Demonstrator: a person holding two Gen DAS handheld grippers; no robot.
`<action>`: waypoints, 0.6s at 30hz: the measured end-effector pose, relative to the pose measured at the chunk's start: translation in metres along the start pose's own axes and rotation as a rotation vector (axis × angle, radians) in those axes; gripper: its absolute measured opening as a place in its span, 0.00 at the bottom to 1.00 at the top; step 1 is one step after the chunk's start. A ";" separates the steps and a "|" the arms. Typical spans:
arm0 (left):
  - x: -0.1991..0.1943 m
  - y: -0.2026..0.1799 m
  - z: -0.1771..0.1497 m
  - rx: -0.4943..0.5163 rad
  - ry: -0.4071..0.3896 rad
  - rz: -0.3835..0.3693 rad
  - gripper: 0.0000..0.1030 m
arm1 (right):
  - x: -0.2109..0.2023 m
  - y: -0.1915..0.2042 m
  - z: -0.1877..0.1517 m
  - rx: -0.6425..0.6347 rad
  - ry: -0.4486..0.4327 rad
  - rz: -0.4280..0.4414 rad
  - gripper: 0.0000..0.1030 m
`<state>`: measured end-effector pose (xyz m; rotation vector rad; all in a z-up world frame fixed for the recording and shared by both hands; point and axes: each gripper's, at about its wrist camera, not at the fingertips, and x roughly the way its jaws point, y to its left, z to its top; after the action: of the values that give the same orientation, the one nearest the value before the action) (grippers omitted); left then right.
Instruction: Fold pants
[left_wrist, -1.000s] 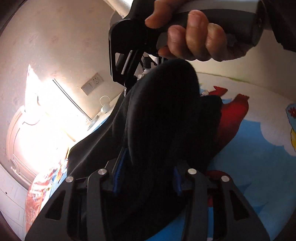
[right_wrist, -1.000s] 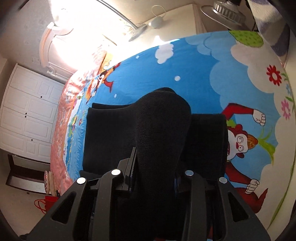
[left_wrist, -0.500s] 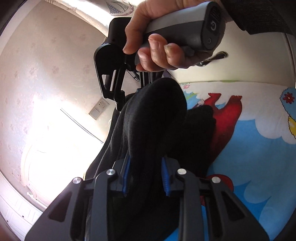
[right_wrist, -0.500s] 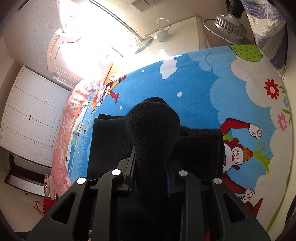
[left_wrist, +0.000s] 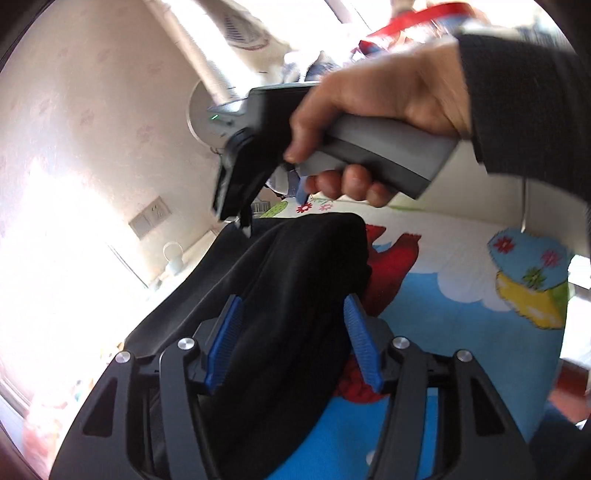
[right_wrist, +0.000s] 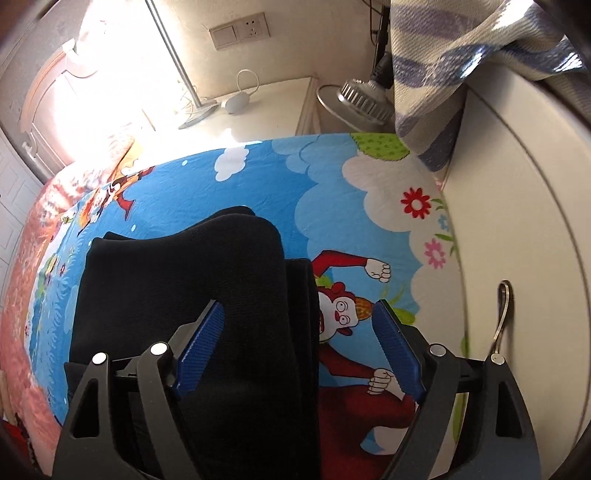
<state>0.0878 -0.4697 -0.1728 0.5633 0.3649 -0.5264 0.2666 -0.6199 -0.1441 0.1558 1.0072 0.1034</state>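
Observation:
The black pants lie folded on the blue cartoon bedsheet. In the left wrist view the pants bulge up between the blue pads of my left gripper, whose jaws stand wide apart and do not pinch the cloth. My right gripper is open too, with the pants' edge under its left pad. The right gripper's handle and the hand holding it hover above the pants in the left wrist view.
A white cabinet door with a metal handle borders the bed on the right. A striped towel hangs above. A nightstand with a small lamp stands at the bed's head, next to a bright window and wall sockets.
Both grippers were shut on a raised fold of the pants; both have opened and the cloth has dropped flatter onto the bed. The right gripper has lifted away.

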 end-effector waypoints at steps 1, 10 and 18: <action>-0.015 0.021 -0.006 -0.084 -0.001 -0.019 0.56 | -0.017 0.004 -0.008 0.003 -0.042 -0.007 0.79; -0.095 0.149 -0.127 -0.581 0.150 -0.048 0.36 | -0.013 0.048 -0.098 -0.148 -0.073 -0.162 0.84; -0.072 0.137 -0.139 -0.520 0.200 -0.091 0.31 | -0.018 0.035 -0.104 -0.047 -0.041 -0.099 0.86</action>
<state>0.0813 -0.2634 -0.1933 0.0945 0.6948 -0.4403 0.1682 -0.5794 -0.1779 0.0647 0.9690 0.0338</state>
